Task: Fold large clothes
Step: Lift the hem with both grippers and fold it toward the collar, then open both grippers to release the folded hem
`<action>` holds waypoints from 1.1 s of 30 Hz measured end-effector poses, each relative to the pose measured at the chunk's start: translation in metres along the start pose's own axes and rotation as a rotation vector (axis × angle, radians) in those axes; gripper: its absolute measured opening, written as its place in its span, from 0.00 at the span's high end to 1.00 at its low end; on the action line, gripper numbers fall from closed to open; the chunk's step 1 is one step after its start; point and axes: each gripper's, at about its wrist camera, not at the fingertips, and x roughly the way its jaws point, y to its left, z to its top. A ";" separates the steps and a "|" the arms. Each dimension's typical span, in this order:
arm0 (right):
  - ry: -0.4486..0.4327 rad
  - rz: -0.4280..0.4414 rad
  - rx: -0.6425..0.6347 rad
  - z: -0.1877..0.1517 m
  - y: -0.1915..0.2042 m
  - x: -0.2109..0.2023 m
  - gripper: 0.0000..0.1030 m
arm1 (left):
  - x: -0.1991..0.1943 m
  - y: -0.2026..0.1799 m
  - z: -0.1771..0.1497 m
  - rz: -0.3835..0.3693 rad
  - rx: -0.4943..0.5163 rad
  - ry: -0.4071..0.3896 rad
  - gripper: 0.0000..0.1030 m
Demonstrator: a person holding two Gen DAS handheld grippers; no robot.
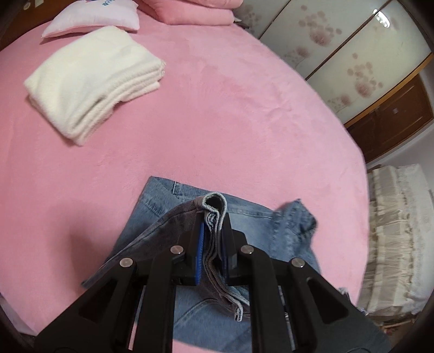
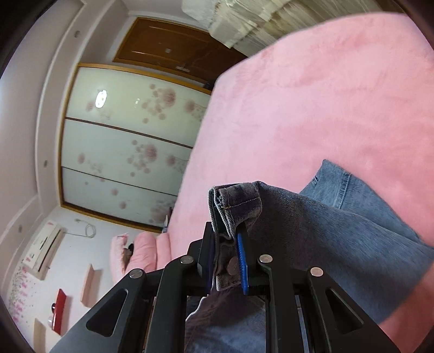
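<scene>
Blue jeans (image 1: 244,214) lying on pink bed (image 1: 217,114), left claw (image 1: 213,225) clamped on a bunched denim edge, right claw (image 2: 226,233) clamped on the buttoned waistband, folded white blanket (image 1: 92,87) well apart near pillow (image 1: 92,19).

One pair of blue jeans (image 1: 190,304), one folded white towel (image 1: 89,84), one pink pillow (image 1: 92,19), one folded pink blanket (image 1: 190,10), two claws.
</scene>
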 end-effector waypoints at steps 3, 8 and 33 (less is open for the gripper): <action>0.026 -0.037 0.039 0.008 -0.027 0.038 0.86 | 0.040 -0.012 0.000 0.052 0.022 -0.012 0.92; 0.076 -0.087 0.079 0.020 -0.046 0.072 0.86 | 0.074 -0.023 0.002 0.108 0.042 -0.025 0.92; 0.088 -0.279 -0.201 0.008 0.023 0.105 0.60 | 0.080 -0.072 -0.041 0.080 0.430 -0.121 0.41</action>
